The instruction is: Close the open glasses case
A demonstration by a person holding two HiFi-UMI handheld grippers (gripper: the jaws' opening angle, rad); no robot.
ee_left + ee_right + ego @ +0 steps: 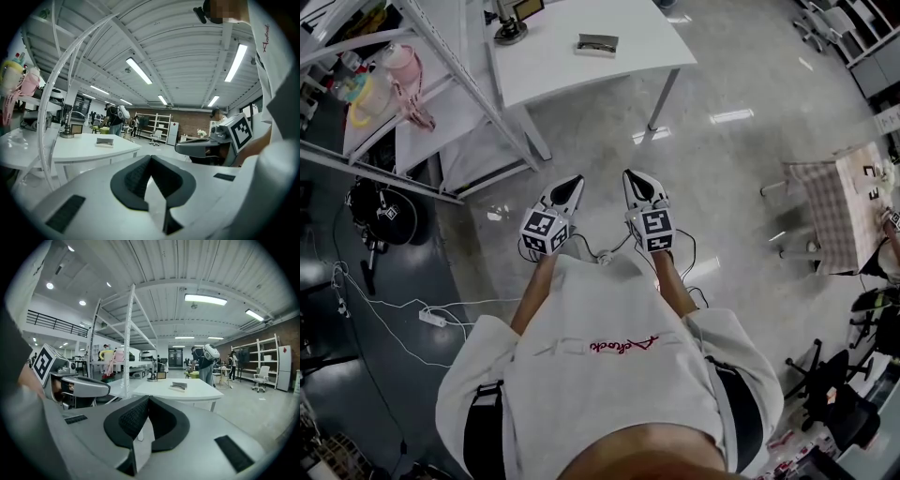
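Two claws are showing in the head view. The left claw (570, 183) and the right claw (632, 178) are hanging side by side above the floor (741, 159), just in front of the person (609, 375), with their tips aiming toward a white surface (544, 70). The glasses case (597, 43) is lying on that surface, well apart from both claws and roughly straight ahead between them. Its long axis is running across the view, so neither hand is looking clearly nearer.

In the left gripper view, the left claw (150, 159) is sitting clenched on nothing, and the glasses case (105, 141) is lying far beyond, left of its tips.

In the right gripper view, the right claw (148, 399) is likewise clenched and empty, with the glasses case (179, 386) lying far ahead, slightly right of its tips. The case is showing too small to tell how its lid is standing. Both hands are probably needing to travel forward to the surface first.
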